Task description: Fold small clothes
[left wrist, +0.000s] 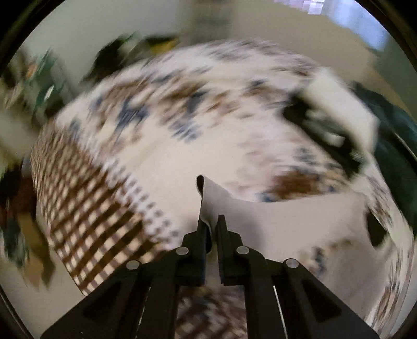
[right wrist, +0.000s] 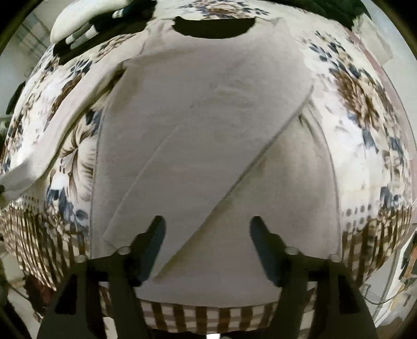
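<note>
A pale grey long-sleeved shirt [right wrist: 203, 125] lies flat on a floral tablecloth [right wrist: 365, 104], neck opening at the far side. One sleeve is folded diagonally across the body. The other sleeve [right wrist: 60, 122] stretches out to the left. My right gripper [right wrist: 208, 226] is open and empty, hovering over the shirt's lower hem. My left gripper [left wrist: 211, 221] is shut on the grey sleeve end [left wrist: 260, 221], held above the cloth; that view is motion-blurred. The other gripper [left wrist: 328, 130] shows blurred at the right there.
The tablecloth [left wrist: 156, 156] has a brown checked border [left wrist: 86, 208] hanging over the table edge. A white and black striped garment [right wrist: 86, 23] lies at the far left. Dark green cloth [left wrist: 396, 146] lies at the right. Blurred clutter stands beyond the table.
</note>
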Available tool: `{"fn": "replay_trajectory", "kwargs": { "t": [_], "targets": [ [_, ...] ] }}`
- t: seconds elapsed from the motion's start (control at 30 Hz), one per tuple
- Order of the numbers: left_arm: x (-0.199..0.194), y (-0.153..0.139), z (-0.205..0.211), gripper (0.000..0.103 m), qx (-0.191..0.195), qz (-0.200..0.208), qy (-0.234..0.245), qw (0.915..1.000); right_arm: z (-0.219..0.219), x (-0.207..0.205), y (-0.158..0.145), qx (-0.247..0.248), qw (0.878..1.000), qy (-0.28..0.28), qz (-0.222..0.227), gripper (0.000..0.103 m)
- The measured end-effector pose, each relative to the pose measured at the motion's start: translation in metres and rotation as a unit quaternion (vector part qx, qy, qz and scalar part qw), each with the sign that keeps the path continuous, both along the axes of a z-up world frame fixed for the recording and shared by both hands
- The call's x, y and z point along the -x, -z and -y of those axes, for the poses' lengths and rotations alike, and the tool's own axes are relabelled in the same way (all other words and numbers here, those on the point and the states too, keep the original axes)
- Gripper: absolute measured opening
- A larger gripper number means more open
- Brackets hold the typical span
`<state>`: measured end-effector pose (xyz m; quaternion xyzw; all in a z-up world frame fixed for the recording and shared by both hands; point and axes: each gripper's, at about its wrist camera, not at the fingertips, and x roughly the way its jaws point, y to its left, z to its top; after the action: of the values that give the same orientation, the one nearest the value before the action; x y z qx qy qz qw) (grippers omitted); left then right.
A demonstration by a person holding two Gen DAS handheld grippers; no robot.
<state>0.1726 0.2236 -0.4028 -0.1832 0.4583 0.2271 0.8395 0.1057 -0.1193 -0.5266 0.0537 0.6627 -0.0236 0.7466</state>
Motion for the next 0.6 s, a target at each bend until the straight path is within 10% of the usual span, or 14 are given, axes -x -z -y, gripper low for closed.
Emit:
{"fn": "replay_trajectory", "kwargs": {
  "t": [0.23, 0.47, 0.6],
  "targets": [
    [0.005, -0.047, 0.186, 0.004, -0.026, 0.032, 0.251, 0.9671, 0.068, 0.018, 0.000, -0.052, 0.998, 0.020, -0.008, 0.084],
    [0.050, 0.010, 0.344, 0.004, -0.016, -0.039, 0.438, 0.8978, 0.160, 0.056, -0.007, -0.042, 0.997, 0.071, -0.011, 0.084],
    [0.066, 0.044, 0.375, 0.004, -0.016, -0.086, 0.463, 0.8823, 0.207, 0.078, -0.003, -0.031, 0.996, 0.085, -0.018, 0.084]
  ]
}}
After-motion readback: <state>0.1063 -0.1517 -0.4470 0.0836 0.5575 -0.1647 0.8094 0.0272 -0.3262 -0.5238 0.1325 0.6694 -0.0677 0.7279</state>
